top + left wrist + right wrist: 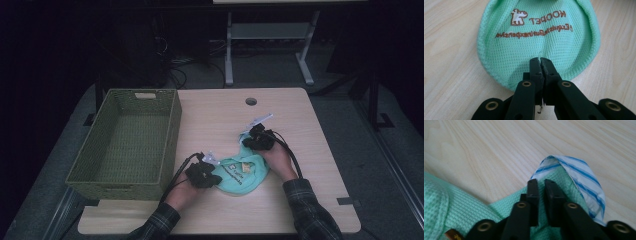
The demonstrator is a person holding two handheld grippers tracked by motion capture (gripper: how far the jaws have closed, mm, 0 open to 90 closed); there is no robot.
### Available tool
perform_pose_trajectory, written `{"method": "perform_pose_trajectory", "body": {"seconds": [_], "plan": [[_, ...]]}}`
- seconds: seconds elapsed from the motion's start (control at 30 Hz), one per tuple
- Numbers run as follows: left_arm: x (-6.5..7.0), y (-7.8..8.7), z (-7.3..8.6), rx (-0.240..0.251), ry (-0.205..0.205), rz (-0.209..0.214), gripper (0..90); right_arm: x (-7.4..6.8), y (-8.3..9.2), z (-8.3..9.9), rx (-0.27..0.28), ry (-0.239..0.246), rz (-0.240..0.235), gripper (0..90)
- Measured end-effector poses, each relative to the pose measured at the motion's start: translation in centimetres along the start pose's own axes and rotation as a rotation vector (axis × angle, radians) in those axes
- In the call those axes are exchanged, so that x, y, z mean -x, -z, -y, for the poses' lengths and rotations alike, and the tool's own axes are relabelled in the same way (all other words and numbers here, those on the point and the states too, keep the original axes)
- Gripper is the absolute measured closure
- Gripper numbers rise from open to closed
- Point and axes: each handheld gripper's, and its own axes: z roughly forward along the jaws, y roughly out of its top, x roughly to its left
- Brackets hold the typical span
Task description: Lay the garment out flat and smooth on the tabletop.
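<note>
green mesh garment (536, 37) pinched in both closed hand-held grippers, l (540, 60) & r (541, 182)

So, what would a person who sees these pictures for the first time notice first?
Probably the mint-green garment with brown lettering, lying at the near middle of the wooden table, with the left gripper and right gripper both pinching its fabric. Next, the large green woven basket at the left.
</note>
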Motion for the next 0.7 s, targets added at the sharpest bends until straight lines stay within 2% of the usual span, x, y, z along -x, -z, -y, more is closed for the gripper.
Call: {"method": "perform_pose_trajectory", "body": {"seconds": [0.17,0.27,0.43,0.5,0.7], "plan": [[0.0,0.0,0.0,0.0,0.001,0.0,87.8,0.2,0.1,0.1,0.008,-0.018,-0.006,90.0],[0.0,0.0,0.0,0.0,0.001,-0.001,87.8,0.3,0.7,-0.1,0.035,-0.037,-0.003,90.0],[0.1,-0.1,0.0,0.009,0.004,-0.001,87.9,0.8,1.6,-0.9,0.085,-0.069,0.019,90.0],[0.2,-0.2,0.0,0.022,0.027,0.002,87.9,1.1,1.8,-1.2,0.1,-0.08,0.025,90.0],[0.2,-0.1,0.0,0.019,0.017,0.0,88.0,1.9,1.7,-2.3,0.117,-0.108,0.047,90.0]]}}
